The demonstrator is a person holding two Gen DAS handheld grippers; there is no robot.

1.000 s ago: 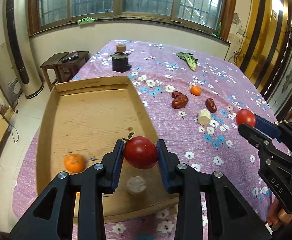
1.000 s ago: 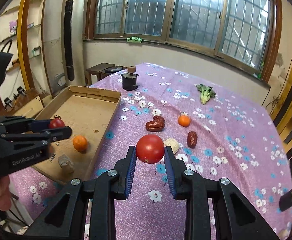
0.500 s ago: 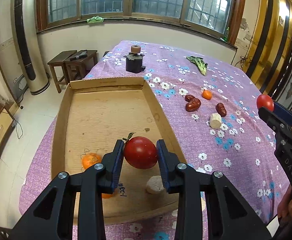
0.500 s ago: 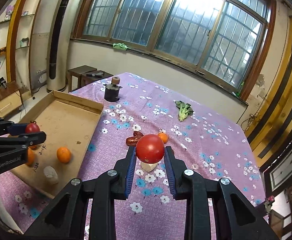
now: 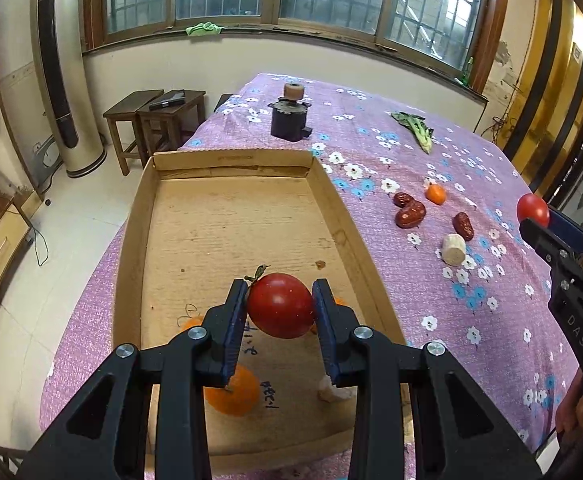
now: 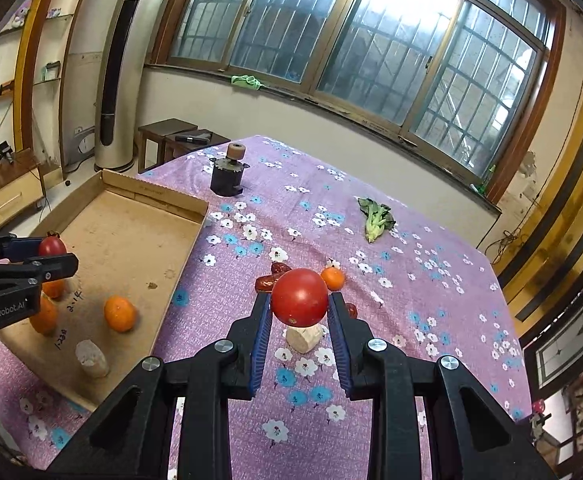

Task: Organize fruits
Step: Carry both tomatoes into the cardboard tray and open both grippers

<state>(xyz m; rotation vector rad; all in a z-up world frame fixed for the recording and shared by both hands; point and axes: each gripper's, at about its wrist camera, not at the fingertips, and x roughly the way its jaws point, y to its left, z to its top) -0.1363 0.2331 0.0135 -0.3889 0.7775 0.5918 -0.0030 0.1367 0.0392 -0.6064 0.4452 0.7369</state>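
Both grippers loaded here! The left gripper (image 5: 280,307) has its fingers clamped on a stemmed tomato (image 5: 280,306), glossy and round, leaf stub poking up toward the left finger, and it hangs above the cardboard tray (image 5: 227,236). Below and just left of those fingers sits an orange (image 5: 232,394), dimpled skin; a pale knobbly chunk (image 5: 333,391) peeks out under the right finger.

Over on the other side, the right gripper (image 6: 300,307) has its fingers closed on a second tomato (image 6: 299,298), smooth, no stem showing, held over the purple floral cloth of the counter (image 6: 411,280). Directly beneath the fingers lies a cream-coloured stub (image 6: 303,338); beyond the fingertips, a small orange (image 6: 332,278) and wrinkled dark red dates (image 6: 269,278). A leafy green (image 6: 375,218) lies well ahead to the right.

My read on handling: these tomatoes look light but thin-skinned and soft, slick on the surface, so a hard squeeze would bruise or split them. The ribbed blue pads (image 6: 262,344) help against slipping. Best hold is across the widest belly, as both have it now, and they want lowering onto the matte, stiff cardboard floor, since a round one dropped would likely roll toward the tray wall
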